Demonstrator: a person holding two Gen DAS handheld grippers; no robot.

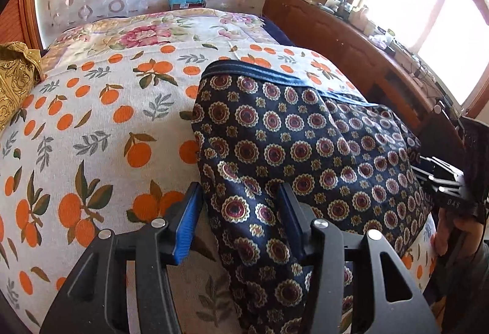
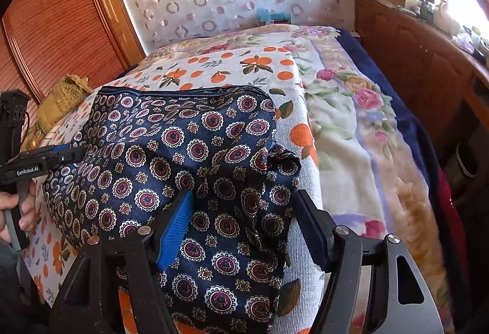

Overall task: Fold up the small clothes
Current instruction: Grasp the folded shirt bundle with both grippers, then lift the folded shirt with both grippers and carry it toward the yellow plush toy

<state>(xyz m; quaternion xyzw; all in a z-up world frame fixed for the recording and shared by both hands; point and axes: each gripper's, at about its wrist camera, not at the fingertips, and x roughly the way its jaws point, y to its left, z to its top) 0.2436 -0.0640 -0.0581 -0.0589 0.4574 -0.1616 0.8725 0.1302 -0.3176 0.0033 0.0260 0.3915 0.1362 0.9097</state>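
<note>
A small navy garment with a red-and-gold medallion print point(image 1: 305, 144) lies on the orange-print bedsheet point(image 1: 101, 126); it also shows in the right wrist view point(image 2: 183, 150). Its near edge hangs over the bed's front. My left gripper point(image 1: 240, 220) is open, its jaws on either side of the garment's near left corner. My right gripper point(image 2: 244, 224) is open, its jaws on either side of the bunched near right corner. Each gripper shows from the side in the other view: the right gripper point(image 1: 443, 181) and the left gripper point(image 2: 61, 155).
A gold patterned cloth point(image 1: 15, 80) lies at the bed's left edge. A floral blanket point(image 2: 360, 132) covers the far and right parts of the bed. A wooden cabinet point(image 1: 351, 40) with clutter stands at the right under a window. A wooden door point(image 2: 55, 22) is at the left.
</note>
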